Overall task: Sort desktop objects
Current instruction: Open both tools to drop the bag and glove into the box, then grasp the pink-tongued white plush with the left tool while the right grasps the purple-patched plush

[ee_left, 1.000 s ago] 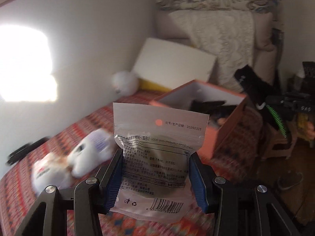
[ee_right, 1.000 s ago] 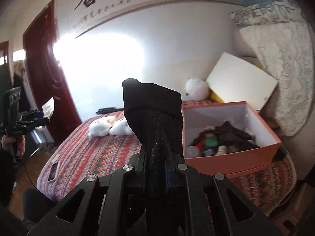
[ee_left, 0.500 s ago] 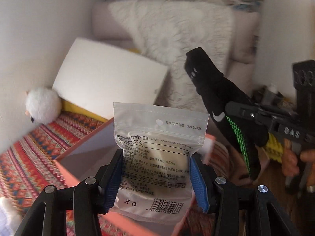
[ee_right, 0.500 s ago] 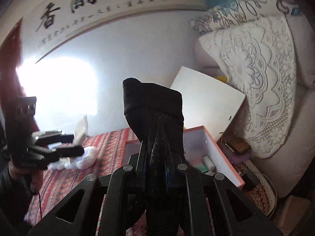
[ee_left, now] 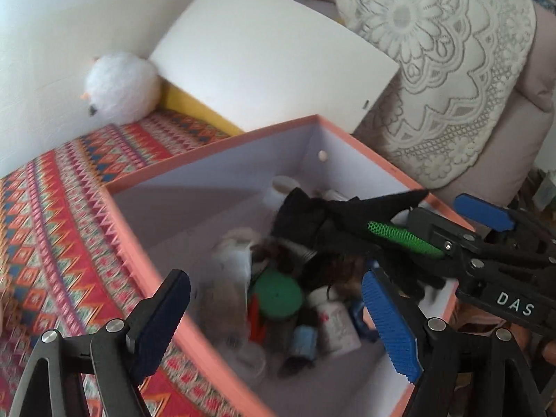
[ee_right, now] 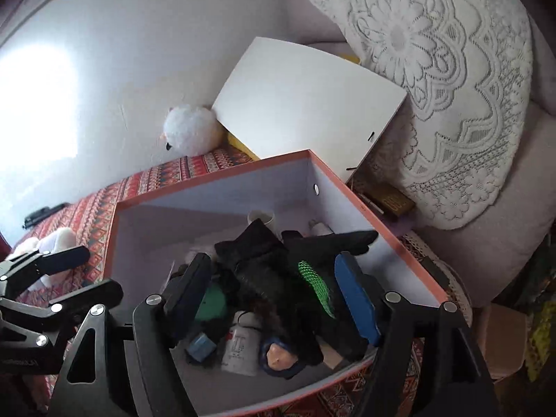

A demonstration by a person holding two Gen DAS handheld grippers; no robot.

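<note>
1. An orange box (ee_right: pixel 351 194) with white inner walls sits on a patterned red bedspread (ee_left: pixel 52 208), open at the top and partly filled with small things.
2. The left gripper (ee_left: pixel 278 326) hangs over the near edge of the box. Its jaws are opening and stand wide, and neither pad presses on anything.
3. A clear packet (ee_left: pixel 229 285), blurred, lies inside the box just ahead of the left gripper, beside a green lid (ee_left: pixel 276 295).
4. The right gripper (ee_right: pixel 271 299) points down into the box from the other side. Its jaws are opening, and a black glove (ee_right: pixel 278 271) with a green mesh stripe lies between them on top of the pile; whether a pad still brushes it cannot be told.
5. In the left view the glove (ee_left: pixel 351 215) stretches across the far right of the box, next to the right gripper's blue pads.
6. Under the glove lie a white bottle (ee_right: pixel 241 347), a small blue item (ee_right: pixel 201 345) and a little doll head (ee_right: pixel 278 354).
7. Behind the box a white board (ee_left: pixel 274 55) leans by a fluffy white toy (ee_left: pixel 120 87) and a lace-covered cushion (ee_right: pixel 444 80).
</note>
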